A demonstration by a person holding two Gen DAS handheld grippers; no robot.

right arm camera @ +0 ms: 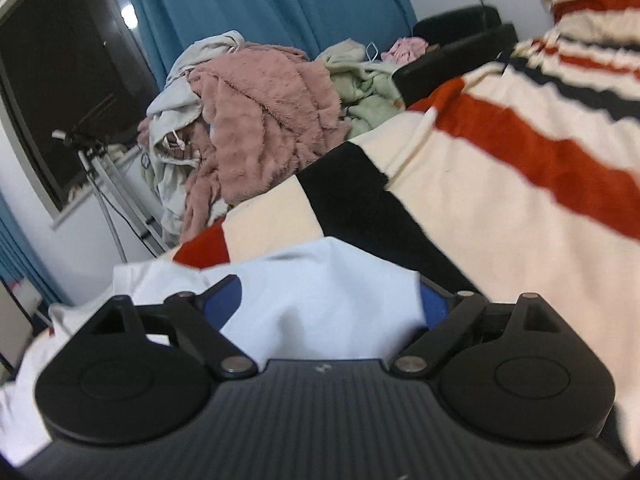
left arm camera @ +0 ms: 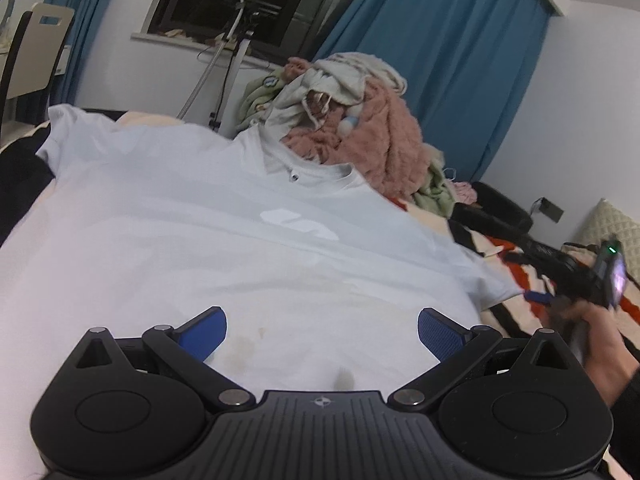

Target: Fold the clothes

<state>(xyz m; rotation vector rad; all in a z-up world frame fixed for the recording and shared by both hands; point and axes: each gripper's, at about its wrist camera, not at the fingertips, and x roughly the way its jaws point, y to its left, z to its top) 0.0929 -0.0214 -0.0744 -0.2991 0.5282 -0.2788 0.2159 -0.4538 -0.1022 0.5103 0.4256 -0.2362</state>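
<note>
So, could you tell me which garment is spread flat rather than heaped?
The pale blue T-shirt, spread flat before the left gripper; the pink fleece lies heaped behind it.

Home bedroom, striped blanket (right arm camera: 500, 168), blue curtains (left arm camera: 448, 52), laundry pile (left arm camera: 352, 120)

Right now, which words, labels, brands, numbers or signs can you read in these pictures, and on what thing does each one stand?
No text can be read.
White T-shirt: a pale chest logo, a shape with no letters.
T-shirt collar: a small dark tag, too small to read.
Green garment in the clothes pile: a round patch, blurred.
</note>
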